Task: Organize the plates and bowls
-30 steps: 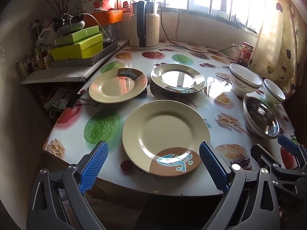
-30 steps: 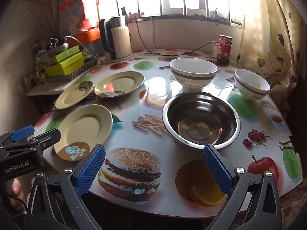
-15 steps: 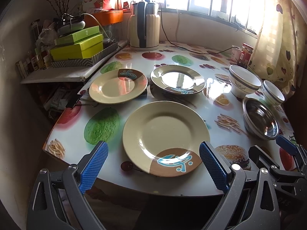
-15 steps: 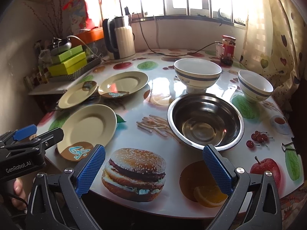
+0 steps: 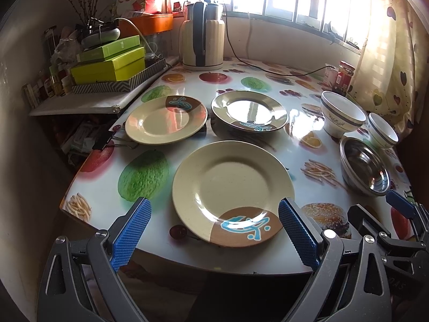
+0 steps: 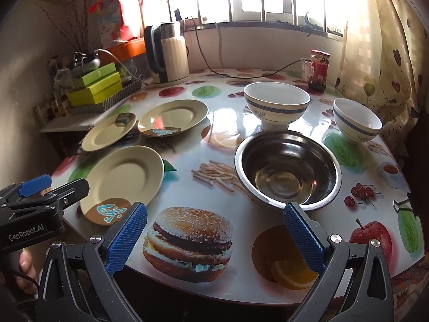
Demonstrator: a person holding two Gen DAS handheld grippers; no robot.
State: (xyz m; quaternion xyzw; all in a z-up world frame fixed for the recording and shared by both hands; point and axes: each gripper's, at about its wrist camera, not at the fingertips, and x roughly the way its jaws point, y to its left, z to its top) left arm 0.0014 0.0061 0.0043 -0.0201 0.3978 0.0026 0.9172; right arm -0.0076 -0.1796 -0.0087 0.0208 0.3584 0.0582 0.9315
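Covering most of both views, the round table (image 5: pixel 102 185) with its food-print cloth carries three cream plates and three bowls. Only the right wrist view shows the printed burger whole, a red apple at the near edge, and the steel bowl (image 6: pixel 288 167) from above, empty, with the big white bowl (image 6: pixel 276 104) just behind it and the small white bowl (image 6: pixel 356 123) off to the right. The left wrist view alone shows the shelf beside the table, stacked with green boxes (image 5: pixel 110 64) (a black clip grips the table edge below them). There the large plate (image 5: pixel 233 190) lies right ahead of the left gripper (image 5: pixel 213 226), whose blue pads stand wide apart, either side of the plate's near rim without touching it. Two smaller plates (image 5: pixel 166 119) (image 5: pixel 249 111) sit behind, side by side. The right gripper (image 6: pixel 214 237) is likewise wide and empty, over the burger. A kettle (image 6: pixel 170 53) and a red jar (image 6: pixel 319 71) stand by the window wall.
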